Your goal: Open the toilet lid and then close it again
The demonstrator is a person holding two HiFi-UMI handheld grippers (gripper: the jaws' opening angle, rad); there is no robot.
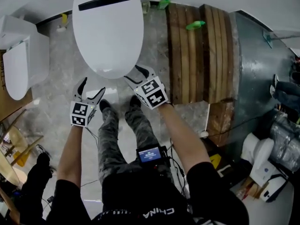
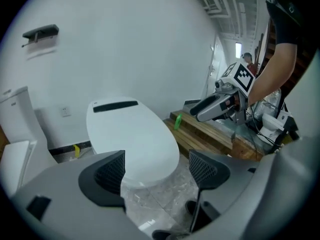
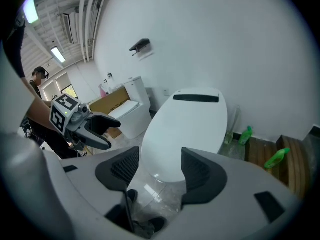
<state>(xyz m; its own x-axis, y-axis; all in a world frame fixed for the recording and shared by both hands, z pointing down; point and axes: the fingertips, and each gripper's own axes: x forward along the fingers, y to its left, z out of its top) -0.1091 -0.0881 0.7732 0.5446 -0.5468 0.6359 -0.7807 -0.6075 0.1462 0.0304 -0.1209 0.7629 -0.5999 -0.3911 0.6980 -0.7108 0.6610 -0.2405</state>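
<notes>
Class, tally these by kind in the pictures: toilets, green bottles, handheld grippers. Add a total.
Toilets: 2 (closed toilet, side toilet)
Green bottles: 2 (bottle nearer the toilet, bottle on the planks)
Grippers: 2 (left gripper, right gripper)
Total: 6

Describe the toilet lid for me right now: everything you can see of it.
The toilet lid is a smooth, glossy white oval, plastic by the look, with a long dark slot across its rear end near the wall. It lies shut, flat over the bowl, with its rounded front edge toward the person, above the grey marbled floor. Nothing rests on it. The left gripper and right gripper hang open at that front edge; neither grips it.
</notes>
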